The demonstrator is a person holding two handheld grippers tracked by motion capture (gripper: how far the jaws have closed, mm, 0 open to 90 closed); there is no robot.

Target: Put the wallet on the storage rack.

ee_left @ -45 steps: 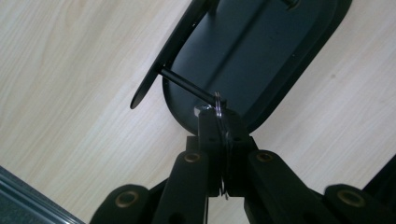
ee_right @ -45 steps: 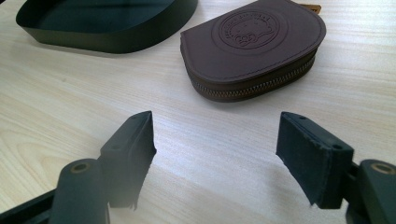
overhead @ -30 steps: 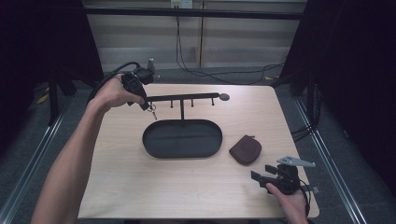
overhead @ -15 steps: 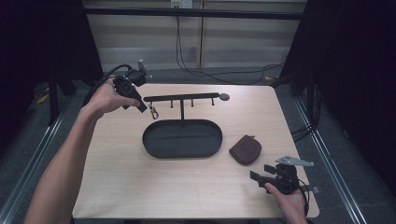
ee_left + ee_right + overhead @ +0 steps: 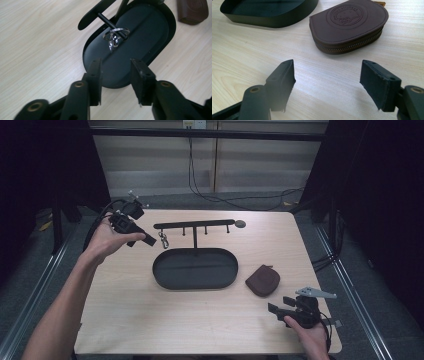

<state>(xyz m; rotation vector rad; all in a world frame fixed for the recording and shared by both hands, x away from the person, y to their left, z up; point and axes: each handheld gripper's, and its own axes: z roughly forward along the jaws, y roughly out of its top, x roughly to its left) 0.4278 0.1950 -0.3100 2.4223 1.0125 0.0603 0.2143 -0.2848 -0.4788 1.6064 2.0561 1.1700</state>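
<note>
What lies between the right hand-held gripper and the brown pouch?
Only bare table: the right gripper view shows wood between the right hand-held gripper and the brown pouch.

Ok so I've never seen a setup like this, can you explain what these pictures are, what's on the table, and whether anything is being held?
A person sits at a wooden table with a hand-held tool in each hand, each ending in two black jaws. One camera looks down from above; the other two ride on the tools and look along their jaws.

On the table stands a black key rack rising from an oval black tray. A metal key ring hangs on its leftmost peg. Beside the tray lies a brown zipped pouch.

The left gripper is near the rack's left end. Its jaws have just been opening, and nothing is between them; the key ring hangs just beyond. The right gripper rests near the table's front right corner, jaws open and empty, pointing toward the pouch.
</note>
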